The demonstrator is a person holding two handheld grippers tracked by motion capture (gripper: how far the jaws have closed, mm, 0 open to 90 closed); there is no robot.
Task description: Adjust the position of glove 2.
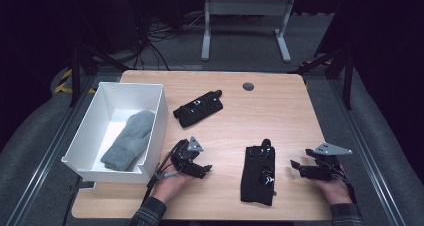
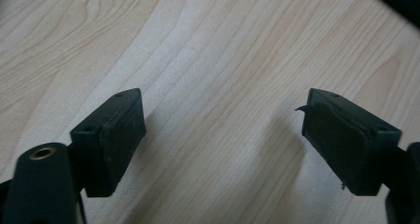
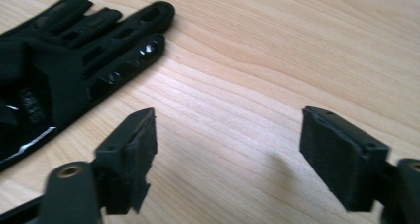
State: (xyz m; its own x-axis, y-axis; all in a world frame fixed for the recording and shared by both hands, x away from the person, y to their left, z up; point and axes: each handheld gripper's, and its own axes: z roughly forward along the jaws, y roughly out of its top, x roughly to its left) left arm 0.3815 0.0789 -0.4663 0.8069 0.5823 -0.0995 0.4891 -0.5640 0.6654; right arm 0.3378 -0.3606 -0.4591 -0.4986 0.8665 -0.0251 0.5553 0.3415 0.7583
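Tabletop (image 1: pixel 280 116): white bin (image 1: pixel 161 117) at left with a grey mitten (image 1: pixel 129 138) inside. Two black gloves out on the wood: far glove (image 1: pixel 198 107) mid-table, near glove (image 1: pixel 258 174) between the two hands. Looks like the sorting step, gloves into the bin, between picks. Left tongs (image 1: pixel 200 168) wide, empty, over bare wood just right of the bin. Right tongs (image 1: pixel 296 167) wide, empty, just right of the near glove (image 3: pixel 74 55). Next move, my guess: right tongs shift left over the near glove, drop, pinch the fabric, carry to the bin.
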